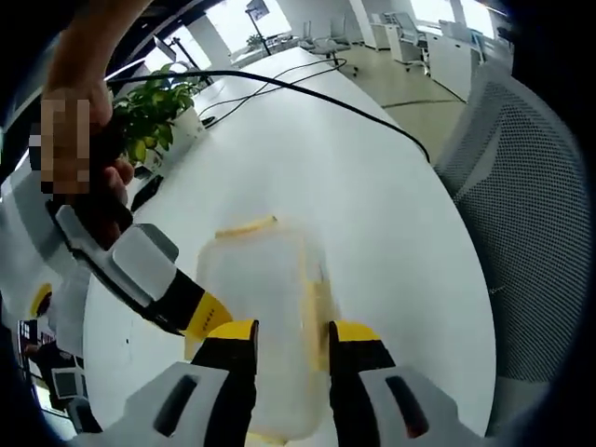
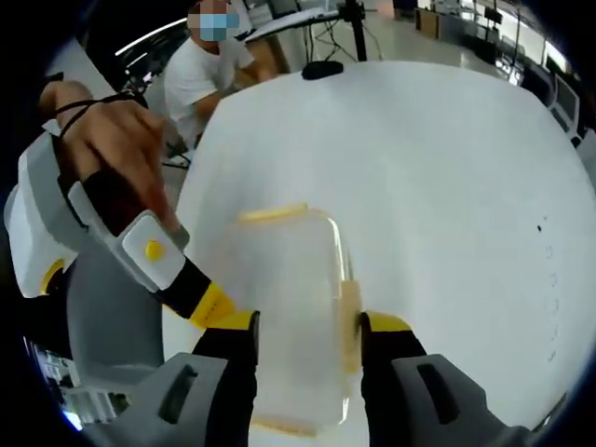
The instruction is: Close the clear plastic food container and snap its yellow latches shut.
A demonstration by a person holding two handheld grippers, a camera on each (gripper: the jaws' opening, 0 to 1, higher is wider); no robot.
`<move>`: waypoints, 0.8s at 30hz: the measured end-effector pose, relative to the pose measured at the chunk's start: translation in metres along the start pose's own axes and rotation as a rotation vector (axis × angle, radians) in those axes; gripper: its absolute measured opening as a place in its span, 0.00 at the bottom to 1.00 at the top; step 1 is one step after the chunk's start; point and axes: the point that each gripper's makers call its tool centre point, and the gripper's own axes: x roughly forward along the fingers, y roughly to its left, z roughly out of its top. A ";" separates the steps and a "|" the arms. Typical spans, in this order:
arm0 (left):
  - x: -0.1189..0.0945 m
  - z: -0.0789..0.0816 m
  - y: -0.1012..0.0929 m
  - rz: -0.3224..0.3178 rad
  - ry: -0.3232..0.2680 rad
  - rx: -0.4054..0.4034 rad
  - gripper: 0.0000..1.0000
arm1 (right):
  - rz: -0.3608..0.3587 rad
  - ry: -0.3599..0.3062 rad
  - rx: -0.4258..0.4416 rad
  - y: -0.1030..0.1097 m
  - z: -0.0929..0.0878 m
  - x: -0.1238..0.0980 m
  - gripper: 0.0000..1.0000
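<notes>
White table (image 1: 372,186), black cable (image 1: 307,93), potted plant (image 1: 154,116), mesh chair (image 1: 531,205), bright windows (image 1: 251,14), desks behind, seated person (image 2: 209,74)

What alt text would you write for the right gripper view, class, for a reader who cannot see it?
A clear plastic food container with yellow latches sits on a white table, between the open right tongs. A hand brings the left tongs to the container's left side.

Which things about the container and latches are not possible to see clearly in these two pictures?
- Container near end: left gripper view, hidden by the jaws.
- Latches snapped or loose: right gripper view, too blurred to tell.
- Lid fully seated: both views, blurred by clear plastic.
- Near latch: right gripper view, partly hidden by the jaws.
</notes>
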 end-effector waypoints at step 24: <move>0.004 0.001 0.001 0.051 -0.012 -0.017 0.19 | 0.015 0.010 0.084 0.000 -0.003 0.005 0.33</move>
